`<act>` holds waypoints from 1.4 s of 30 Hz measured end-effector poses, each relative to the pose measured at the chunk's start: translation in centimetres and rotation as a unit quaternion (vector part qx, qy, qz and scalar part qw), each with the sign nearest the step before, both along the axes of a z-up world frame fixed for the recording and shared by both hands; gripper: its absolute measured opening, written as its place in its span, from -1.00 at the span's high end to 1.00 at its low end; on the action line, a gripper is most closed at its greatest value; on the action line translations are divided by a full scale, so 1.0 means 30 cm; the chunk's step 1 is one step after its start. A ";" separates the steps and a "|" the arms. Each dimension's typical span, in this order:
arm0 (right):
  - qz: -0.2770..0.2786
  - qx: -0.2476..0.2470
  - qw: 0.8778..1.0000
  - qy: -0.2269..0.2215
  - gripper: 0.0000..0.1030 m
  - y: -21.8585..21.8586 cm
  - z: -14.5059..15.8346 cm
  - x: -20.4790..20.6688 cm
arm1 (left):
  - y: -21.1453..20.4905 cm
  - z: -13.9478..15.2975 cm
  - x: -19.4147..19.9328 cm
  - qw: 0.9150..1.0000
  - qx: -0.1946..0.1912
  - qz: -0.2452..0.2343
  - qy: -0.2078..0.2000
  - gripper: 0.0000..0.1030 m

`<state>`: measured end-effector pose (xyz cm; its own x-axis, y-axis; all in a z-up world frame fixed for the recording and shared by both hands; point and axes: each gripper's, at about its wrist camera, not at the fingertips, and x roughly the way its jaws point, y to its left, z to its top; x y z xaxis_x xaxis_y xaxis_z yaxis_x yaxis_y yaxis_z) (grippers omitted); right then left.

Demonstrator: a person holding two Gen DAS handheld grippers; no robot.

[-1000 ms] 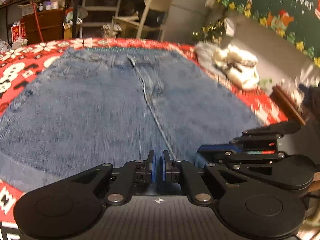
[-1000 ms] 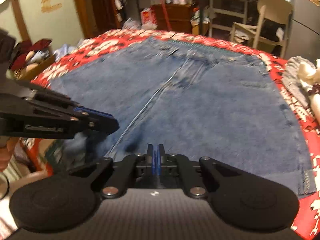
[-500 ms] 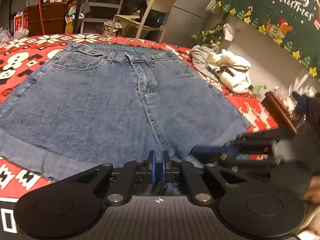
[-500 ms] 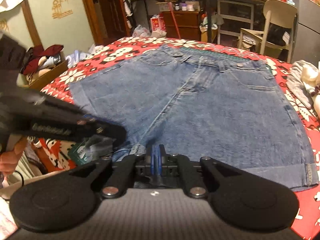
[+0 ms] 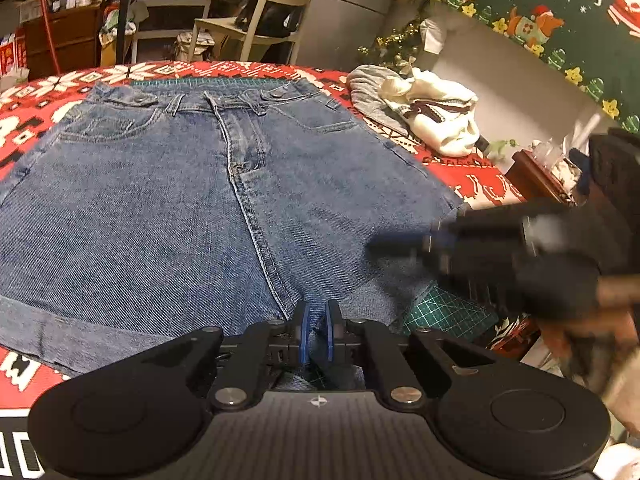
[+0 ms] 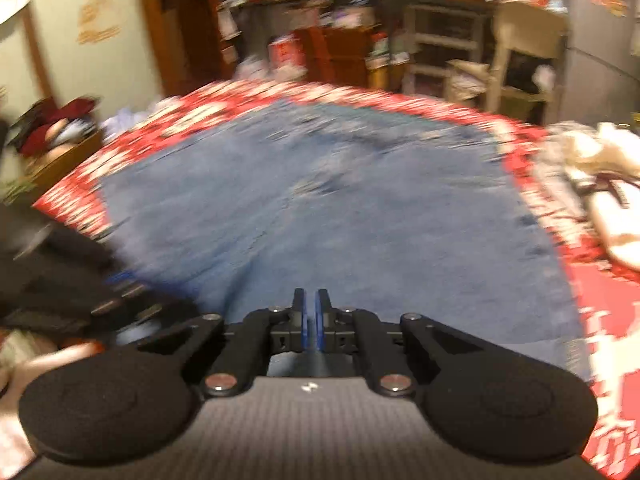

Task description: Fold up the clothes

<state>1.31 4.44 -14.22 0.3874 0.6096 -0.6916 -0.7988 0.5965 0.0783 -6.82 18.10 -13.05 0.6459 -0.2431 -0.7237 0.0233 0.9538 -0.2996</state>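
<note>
The shorts (image 5: 168,208), spread flat on the surface (image 5: 48,92), look thick, floppy and a bit heavy; the bottom hem is pinched by the left claw (image 5: 316,334), nearly shut, and seemingly by the right claw (image 6: 310,320).

Black hand-held gripper (image 5: 316,322); blue pads (image 5: 304,334); silver screws (image 5: 227,395)

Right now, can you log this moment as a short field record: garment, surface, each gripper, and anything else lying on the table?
garment: denim shorts, spread flat, waistband at the far side
surface: red patterned tablecloth; green cutting mat showing at the near edge
left gripper: shut on the near edge of the shorts by the centre seam
right gripper: shut, over the near edge of the shorts; grip unclear, view blurred
other items: grey and white clothes at the right
</note>
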 end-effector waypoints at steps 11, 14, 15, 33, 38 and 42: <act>-0.083 -0.010 0.996 -0.016 0.93 -0.125 -0.077 0.193 | -0.010 -0.008 0.009 1.000 0.002 0.000 0.006 0.83; -0.075 -0.025 0.997 -0.026 0.93 -0.171 -0.078 0.159 | -0.005 -0.011 0.007 1.000 0.000 -0.001 0.008 0.82; -0.074 -0.027 0.997 -0.025 0.93 -0.185 -0.074 0.147 | -0.003 -0.012 0.005 1.000 -0.001 0.000 0.008 0.82; -0.021 -0.005 1.000 -0.008 0.90 0.103 -0.061 0.105 | 0.063 -0.023 0.179 0.998 -0.043 0.035 0.012 0.85; -0.010 -0.021 0.999 -0.028 0.90 0.061 -0.080 0.055 | 0.063 -0.063 0.100 0.998 -0.049 0.034 0.021 0.90; 0.003 -0.027 0.999 -0.025 0.90 -0.011 -0.068 0.014 | 0.058 -0.051 0.059 0.998 -0.047 0.034 0.018 0.90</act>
